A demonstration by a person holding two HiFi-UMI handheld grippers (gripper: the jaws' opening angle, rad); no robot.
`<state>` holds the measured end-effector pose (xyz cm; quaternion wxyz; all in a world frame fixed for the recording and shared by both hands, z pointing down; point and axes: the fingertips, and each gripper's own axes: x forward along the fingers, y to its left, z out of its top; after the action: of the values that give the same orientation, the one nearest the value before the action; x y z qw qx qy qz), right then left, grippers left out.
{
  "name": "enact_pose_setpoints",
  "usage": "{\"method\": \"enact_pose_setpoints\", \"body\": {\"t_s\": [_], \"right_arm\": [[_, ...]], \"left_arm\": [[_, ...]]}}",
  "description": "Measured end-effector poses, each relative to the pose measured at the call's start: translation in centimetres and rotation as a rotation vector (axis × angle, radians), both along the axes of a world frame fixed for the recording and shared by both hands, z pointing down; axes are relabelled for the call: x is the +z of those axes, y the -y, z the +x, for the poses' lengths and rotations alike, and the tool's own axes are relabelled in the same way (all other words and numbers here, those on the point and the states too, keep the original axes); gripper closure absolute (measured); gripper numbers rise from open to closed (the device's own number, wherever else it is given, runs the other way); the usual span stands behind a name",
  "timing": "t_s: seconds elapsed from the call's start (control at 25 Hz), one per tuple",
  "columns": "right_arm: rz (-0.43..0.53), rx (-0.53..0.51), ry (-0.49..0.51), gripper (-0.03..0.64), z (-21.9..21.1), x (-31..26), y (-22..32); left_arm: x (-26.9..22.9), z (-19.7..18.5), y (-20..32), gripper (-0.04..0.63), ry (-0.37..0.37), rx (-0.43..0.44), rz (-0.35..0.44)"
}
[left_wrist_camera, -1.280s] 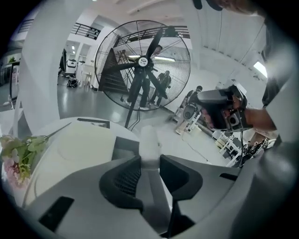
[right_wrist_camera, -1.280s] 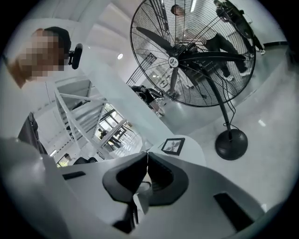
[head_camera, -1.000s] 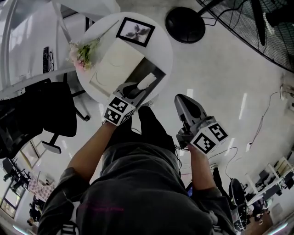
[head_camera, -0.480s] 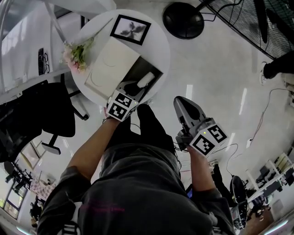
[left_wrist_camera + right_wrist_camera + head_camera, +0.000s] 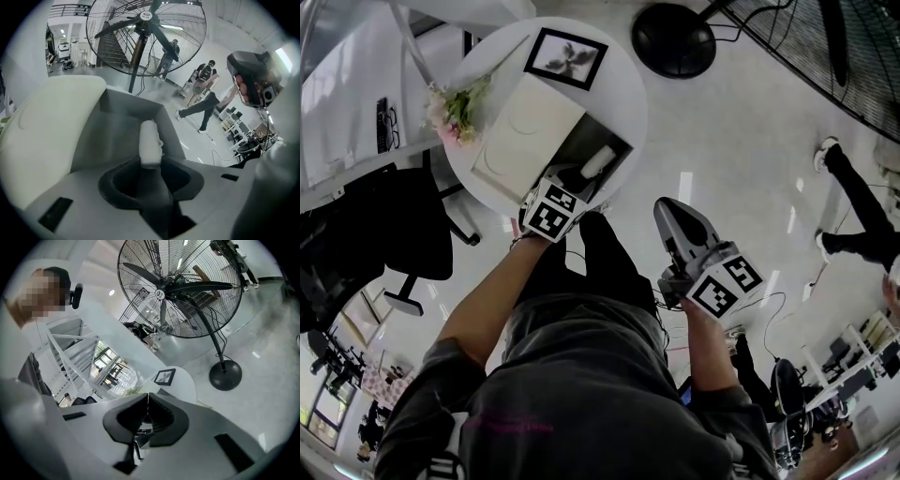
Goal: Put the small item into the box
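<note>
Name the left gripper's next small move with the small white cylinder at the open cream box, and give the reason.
Probably open the left gripper a little wider before any lift. Its jaws have just been opening, and the small white cylindrical item has its near end between them, the rest reaching into the open cream box with the grey interior. Whether the pads press on it now I cannot tell.
</note>
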<state>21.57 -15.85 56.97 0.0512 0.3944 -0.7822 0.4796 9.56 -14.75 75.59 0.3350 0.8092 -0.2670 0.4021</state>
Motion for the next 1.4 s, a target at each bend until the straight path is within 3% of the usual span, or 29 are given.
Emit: {"method": "enact_pose_setpoints", "body": {"t_s": [0.4,0.88,1.4], "right_arm": [[0.037,0.009,0.002,0.594,-0.7,-1.5,-0.1],[0.167,0.035,-0.009,0.594,-3.9,-6.9,0.1],[0.286,0.069,-0.036,0.594,-8.8,-13.0,-0.6]], "left_arm": [[-3.4,-0.4,0.0,0.411,-0.059,-0.015,0.042],[-17.0,-3.2,3.5,0.45,-0.215,-0.05,0.315],[-28.7,-9.4,3.6,0.526,-0.337,-0.043,0.506]]}}
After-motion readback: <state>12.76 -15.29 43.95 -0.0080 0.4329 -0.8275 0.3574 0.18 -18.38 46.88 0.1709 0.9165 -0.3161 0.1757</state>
